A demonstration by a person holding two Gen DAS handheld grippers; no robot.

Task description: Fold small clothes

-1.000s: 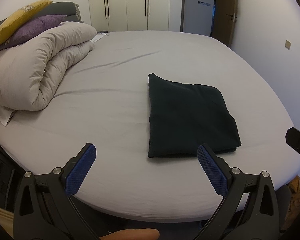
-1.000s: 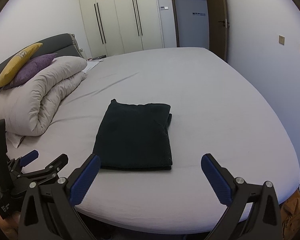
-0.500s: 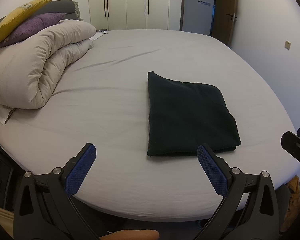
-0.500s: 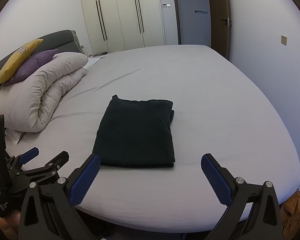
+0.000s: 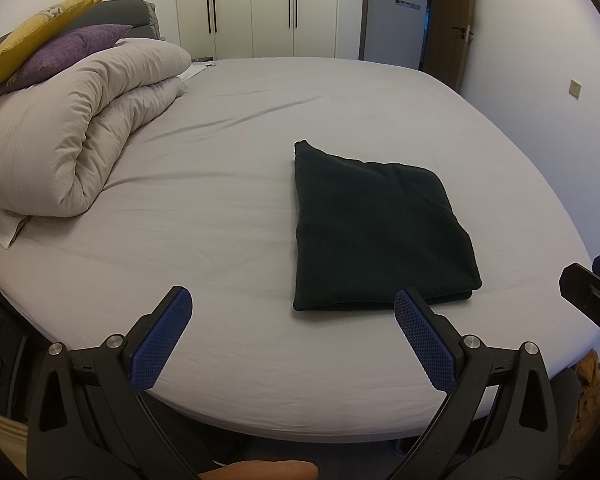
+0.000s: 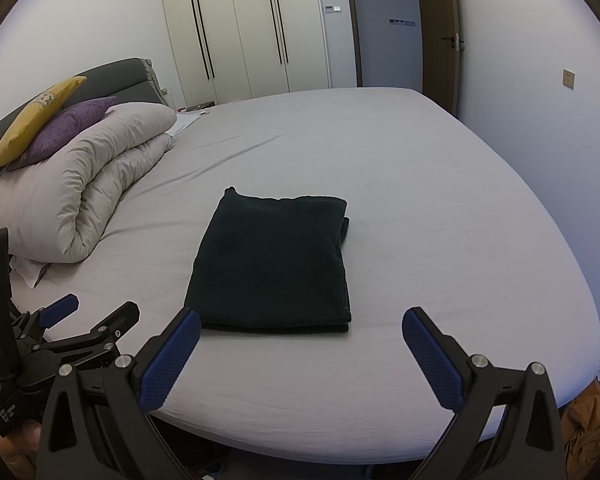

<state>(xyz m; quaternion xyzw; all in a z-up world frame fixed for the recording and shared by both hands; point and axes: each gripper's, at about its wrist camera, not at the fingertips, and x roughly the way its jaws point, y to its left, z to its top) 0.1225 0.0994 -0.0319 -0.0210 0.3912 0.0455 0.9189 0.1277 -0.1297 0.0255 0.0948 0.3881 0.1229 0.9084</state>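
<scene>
The left tool stands with its jaws spread wide and empty, held off the near edge of the bed; the right tool is equally wide apart and empty, beside it. Over the last second both have drawn back slightly from the bed, and the folded dark garment has not shifted. It lies flat as a neat rectangle near the near edge, well apart from the rolled duvet toward the bed's left side. With both tools clear and nothing gripped, this piece looks finished; folding appears done here.
</scene>
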